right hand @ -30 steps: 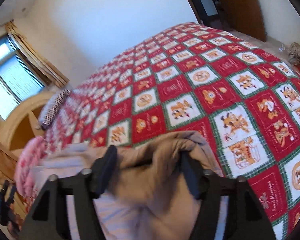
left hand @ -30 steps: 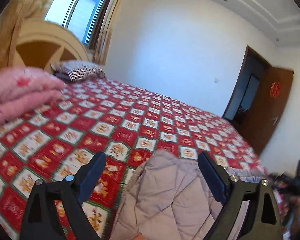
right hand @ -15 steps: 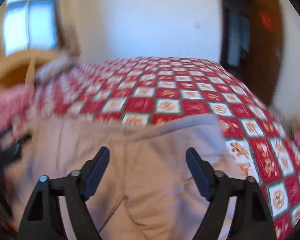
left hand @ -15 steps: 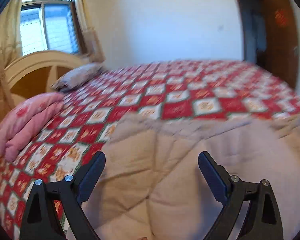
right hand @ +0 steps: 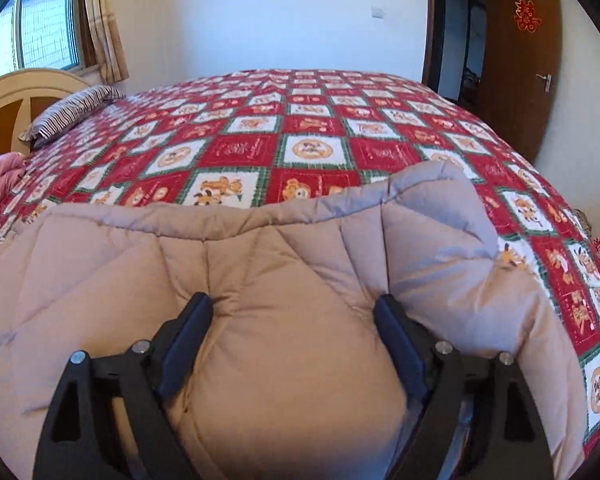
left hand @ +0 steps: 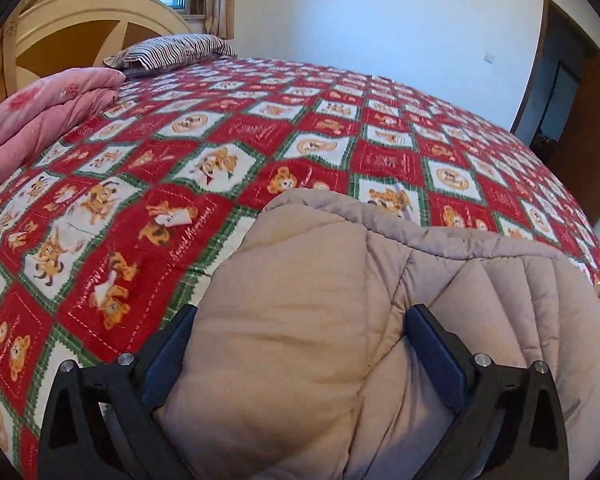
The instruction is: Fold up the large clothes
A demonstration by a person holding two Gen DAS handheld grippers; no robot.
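Observation:
A large beige quilted padded garment (left hand: 340,300) lies on the near part of the bed; it also fills the right wrist view (right hand: 260,264). My left gripper (left hand: 300,332) is open, its two fingers wide apart with a puffy bulge of the garment's left part between them. My right gripper (right hand: 296,320) is open too, its fingers either side of a bulge of the garment's right part. The fabric under both grippers hides whatever lies below it.
The bed carries a red, white and green patchwork cover (left hand: 260,152). A folded pink quilt (left hand: 40,112), a striped pillow (left hand: 172,52) and a cream headboard (left hand: 80,16) are at the left. A brown door (right hand: 524,48) and doorway stand at the far right.
Both grippers have swung and settled low over the beige garment, which now lies spread on the bed. A second ago the right fingers were closer, pinching fabric; now they are apart.

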